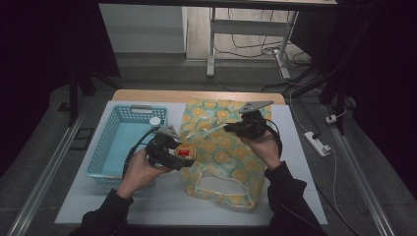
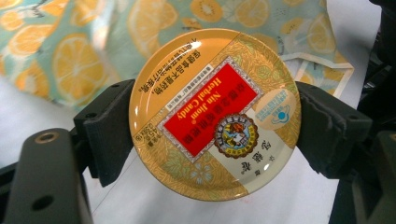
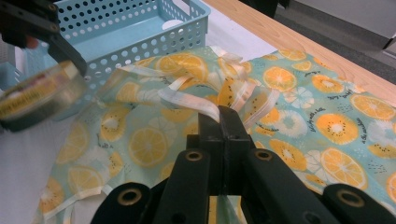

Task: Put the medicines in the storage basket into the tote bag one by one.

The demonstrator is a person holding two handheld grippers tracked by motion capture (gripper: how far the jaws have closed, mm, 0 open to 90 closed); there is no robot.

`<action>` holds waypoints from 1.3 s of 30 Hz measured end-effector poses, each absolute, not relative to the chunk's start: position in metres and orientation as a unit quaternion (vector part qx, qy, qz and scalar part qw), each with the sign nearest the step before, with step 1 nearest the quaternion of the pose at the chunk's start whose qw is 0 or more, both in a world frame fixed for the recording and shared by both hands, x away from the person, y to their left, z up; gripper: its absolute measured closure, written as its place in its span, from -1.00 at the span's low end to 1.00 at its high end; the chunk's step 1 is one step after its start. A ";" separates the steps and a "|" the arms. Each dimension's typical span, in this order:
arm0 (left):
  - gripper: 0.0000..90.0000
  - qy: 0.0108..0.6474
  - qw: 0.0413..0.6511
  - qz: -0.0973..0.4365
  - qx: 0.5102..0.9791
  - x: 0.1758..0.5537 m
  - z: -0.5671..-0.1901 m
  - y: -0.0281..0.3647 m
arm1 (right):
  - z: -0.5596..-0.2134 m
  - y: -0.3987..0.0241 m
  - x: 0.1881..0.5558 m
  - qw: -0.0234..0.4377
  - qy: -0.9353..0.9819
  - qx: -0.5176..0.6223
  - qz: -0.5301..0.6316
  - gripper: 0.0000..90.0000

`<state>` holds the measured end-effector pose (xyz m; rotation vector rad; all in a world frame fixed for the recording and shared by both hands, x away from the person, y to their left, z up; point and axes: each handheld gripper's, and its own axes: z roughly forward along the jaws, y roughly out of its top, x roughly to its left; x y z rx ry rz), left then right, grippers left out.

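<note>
A round gold candy tin (image 2: 215,112) with a red label sits clamped flat between the pads (image 2: 109,133) of my left gripper (image 2: 215,154). In the high view that tin (image 1: 187,153) hangs over the left edge of a fruit-print cloth bag (image 1: 223,147), with the left gripper (image 1: 181,157) shut on it. My right gripper (image 3: 219,116) is shut on a pale strap (image 3: 187,100) of the bag (image 3: 303,112). From above, the right gripper (image 1: 230,128) holds that strap lifted over the bag's upper part.
A light blue perforated basket (image 1: 110,147) stands at the left of the white mat, with a small white round thing (image 1: 155,121) in its far corner. The basket (image 3: 140,46) lies just beyond the bag. A power strip (image 1: 317,143) lies off the table's right.
</note>
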<state>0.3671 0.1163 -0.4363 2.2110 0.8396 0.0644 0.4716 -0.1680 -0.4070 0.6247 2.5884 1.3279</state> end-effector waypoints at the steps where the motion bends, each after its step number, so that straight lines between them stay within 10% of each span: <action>1: -0.55 0.326 0.376 0.024 0.867 0.368 -0.437 0.113 | -0.407 -0.168 0.472 0.080 0.866 0.209 0.447 1.00; 39: -0.55 0.308 0.361 0.011 0.880 0.420 -0.470 0.036 | -0.409 -0.168 0.472 0.079 0.867 0.203 0.447 1.00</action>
